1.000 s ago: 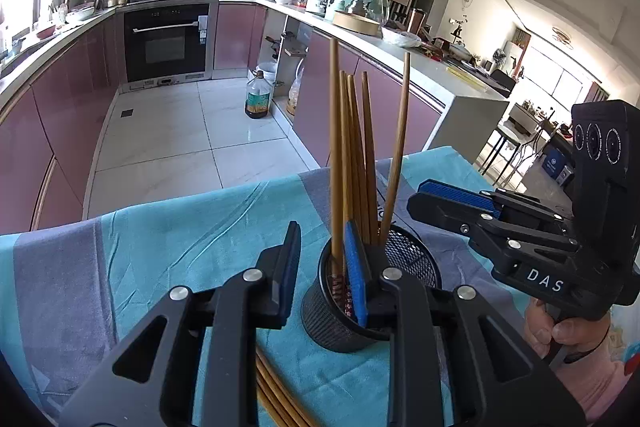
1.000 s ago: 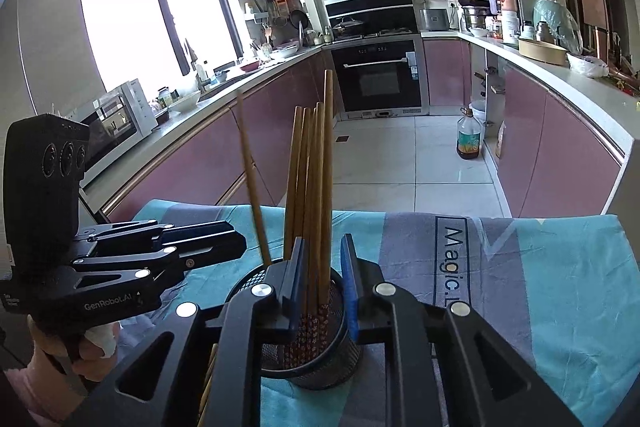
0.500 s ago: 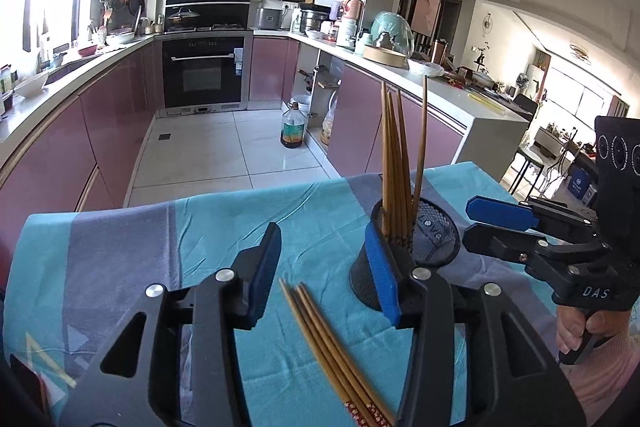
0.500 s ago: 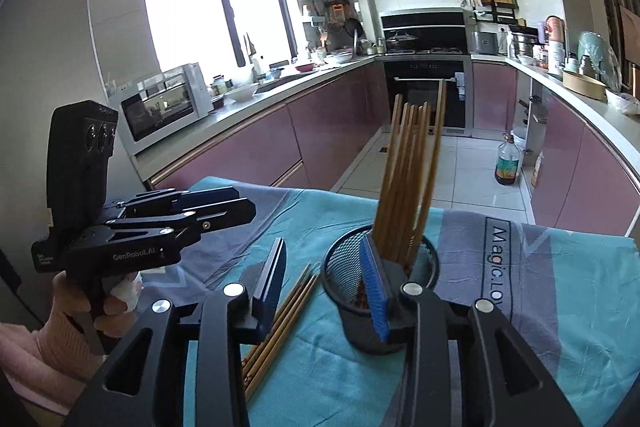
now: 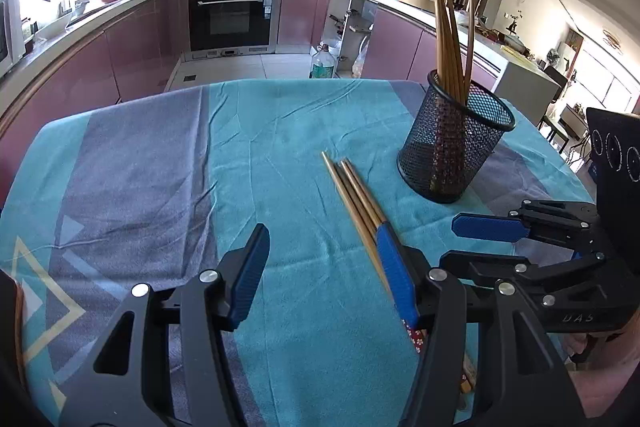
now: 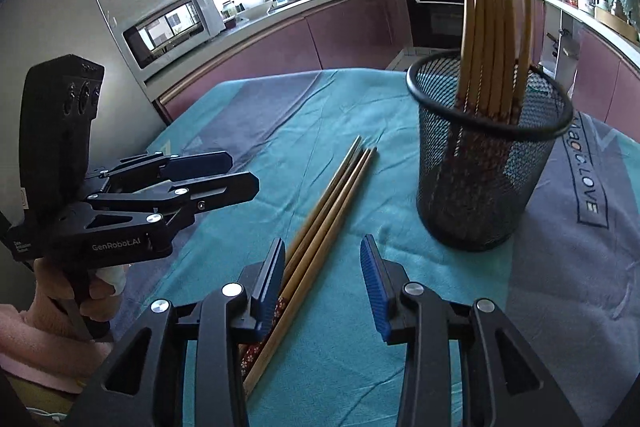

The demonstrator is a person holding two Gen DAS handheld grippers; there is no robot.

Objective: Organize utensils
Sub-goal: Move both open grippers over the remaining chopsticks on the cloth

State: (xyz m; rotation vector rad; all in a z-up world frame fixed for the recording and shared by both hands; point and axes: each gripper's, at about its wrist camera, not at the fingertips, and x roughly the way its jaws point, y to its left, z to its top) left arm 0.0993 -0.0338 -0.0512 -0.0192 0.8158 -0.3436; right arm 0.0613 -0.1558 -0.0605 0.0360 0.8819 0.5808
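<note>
A black mesh cup [image 5: 454, 143] stands upright on the teal tablecloth and holds several wooden chopsticks [image 5: 450, 39]. It also shows in the right wrist view [image 6: 486, 155] with its chopsticks [image 6: 492, 23]. A few loose chopsticks [image 5: 356, 199] lie flat on the cloth to the left of the cup, also seen in the right wrist view [image 6: 324, 215]. My left gripper [image 5: 320, 271] is open and empty, its right finger over the loose chopsticks. My right gripper [image 6: 322, 281] is open and empty, its left finger beside them.
The teal and grey tablecloth [image 5: 160, 167] covers the table, with printed lettering [image 6: 586, 183] at the right. Beyond the far table edge is a kitchen with purple cabinets [image 5: 132, 43], an oven [image 5: 232, 15] and a microwave [image 6: 172, 23].
Both grippers have pulled back from the mesh cup and dropped lower. The right gripper, nearly shut around the chopsticks in the cup a second ago, has opened. The loose chopsticks now lie in front of both.
</note>
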